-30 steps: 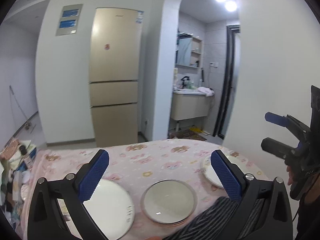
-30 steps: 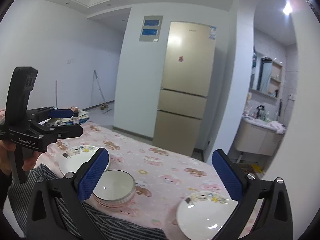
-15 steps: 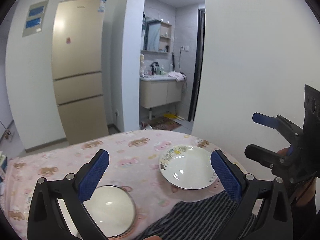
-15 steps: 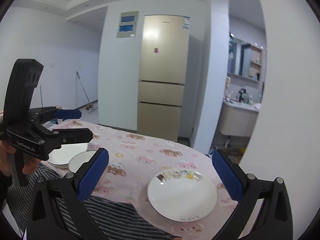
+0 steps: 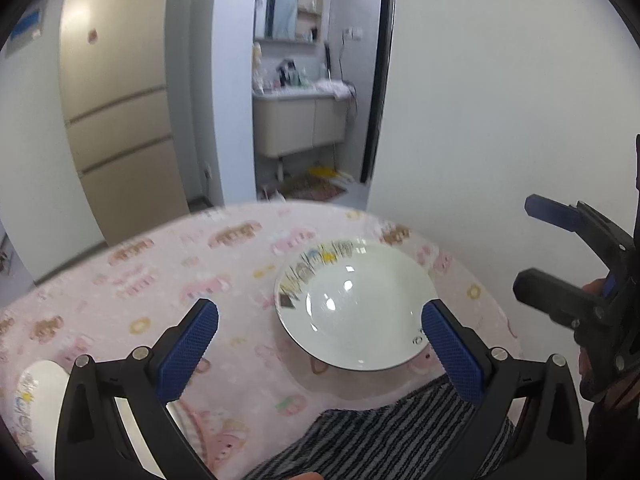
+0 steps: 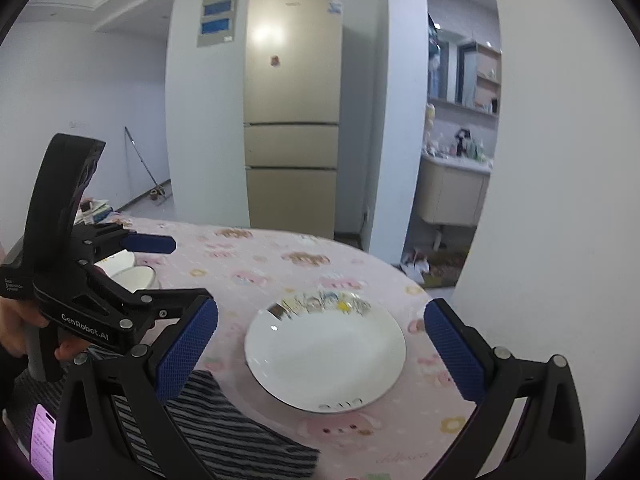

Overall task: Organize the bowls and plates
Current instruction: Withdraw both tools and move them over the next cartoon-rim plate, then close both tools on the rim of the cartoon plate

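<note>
Plate [image 6: 325, 354] with the printed rim lies alone on the table [image 6: 256, 276], framed by my wide-open, empty right gripper [image 6: 320, 344]; left gripper [image 5: 320, 344] likewise. Approach step. Next: lower, pinch near rim.

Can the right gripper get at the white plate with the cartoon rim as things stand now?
Probably yes. The right gripper is open and the plate lies between its fingers' line of sight on the pink tablecloth, with nothing on top of it or in front.
</note>
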A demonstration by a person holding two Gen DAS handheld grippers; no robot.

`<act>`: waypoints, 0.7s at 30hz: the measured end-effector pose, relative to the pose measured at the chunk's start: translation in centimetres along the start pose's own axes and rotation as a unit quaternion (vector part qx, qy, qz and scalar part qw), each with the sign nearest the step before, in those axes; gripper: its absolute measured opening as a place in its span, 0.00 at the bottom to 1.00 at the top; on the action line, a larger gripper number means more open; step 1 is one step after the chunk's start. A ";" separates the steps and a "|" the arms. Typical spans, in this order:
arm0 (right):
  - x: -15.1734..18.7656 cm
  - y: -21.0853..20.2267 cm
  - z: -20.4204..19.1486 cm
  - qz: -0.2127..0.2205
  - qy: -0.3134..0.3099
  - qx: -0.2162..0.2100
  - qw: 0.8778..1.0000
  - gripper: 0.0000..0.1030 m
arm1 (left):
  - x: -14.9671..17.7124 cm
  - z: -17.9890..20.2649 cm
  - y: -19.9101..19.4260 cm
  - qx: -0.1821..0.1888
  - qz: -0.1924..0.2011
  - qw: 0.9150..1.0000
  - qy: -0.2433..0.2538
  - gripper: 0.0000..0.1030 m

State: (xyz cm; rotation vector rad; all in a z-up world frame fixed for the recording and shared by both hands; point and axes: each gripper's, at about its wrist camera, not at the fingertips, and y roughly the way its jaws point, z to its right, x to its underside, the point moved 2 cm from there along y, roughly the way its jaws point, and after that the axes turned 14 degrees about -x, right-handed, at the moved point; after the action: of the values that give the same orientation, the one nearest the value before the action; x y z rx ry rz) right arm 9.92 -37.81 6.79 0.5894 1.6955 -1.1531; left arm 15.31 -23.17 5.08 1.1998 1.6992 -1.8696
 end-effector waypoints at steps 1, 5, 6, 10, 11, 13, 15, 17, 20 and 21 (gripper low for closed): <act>0.2 0.2 0.6 -0.004 0.008 0.001 1.000 1.00 | 0.1 0.1 0.7 0.006 -0.009 1.000 -0.002 1.00; 1.4 1.4 3.2 -0.022 0.045 0.001 0.999 1.00 | 0.4 0.1 2.9 0.023 -0.043 0.999 -0.015 1.00; 1.7 1.7 3.8 -0.026 0.053 0.000 0.998 1.00 | 0.5 0.1 3.7 0.033 -0.059 0.998 -0.020 1.00; 3.0 3.5 6.4 -0.048 0.086 0.002 0.995 1.00 | 0.5 -0.1 6.6 0.040 -0.094 0.994 -0.041 1.00; 3.3 3.8 7.0 -0.050 0.097 0.002 0.994 0.99 | 0.6 -0.2 7.5 0.039 -0.103 0.993 -0.041 1.00; 3.8 4.2 7.5 -0.053 0.108 0.001 0.993 0.96 | 1.0 -0.3 9.0 0.034 -0.125 0.991 -0.044 1.00; 4.2 4.9 7.9 -0.060 0.115 -0.007 0.992 0.90 | 1.6 -0.4 11.0 0.033 -0.159 0.985 -0.053 1.00; 4.6 6.0 8.4 -0.074 0.118 -0.008 0.990 0.81 | 1.8 -0.3 11.9 0.035 -0.167 0.984 -0.059 0.98; 5.7 7.9 9.8 -0.096 0.141 -0.015 0.985 0.71 | 1.5 0.1 13.0 0.025 -0.171 0.983 -0.057 0.94; 6.2 8.6 10.5 -0.101 0.160 -0.024 0.982 0.66 | 1.5 0.3 13.6 0.018 -0.176 0.983 -0.055 0.91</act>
State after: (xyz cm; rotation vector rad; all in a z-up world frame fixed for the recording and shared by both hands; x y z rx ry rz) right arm 18.81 -44.21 -3.32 0.6084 2.0915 -1.2038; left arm 24.30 -26.11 -4.81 0.8303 1.9203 -2.1294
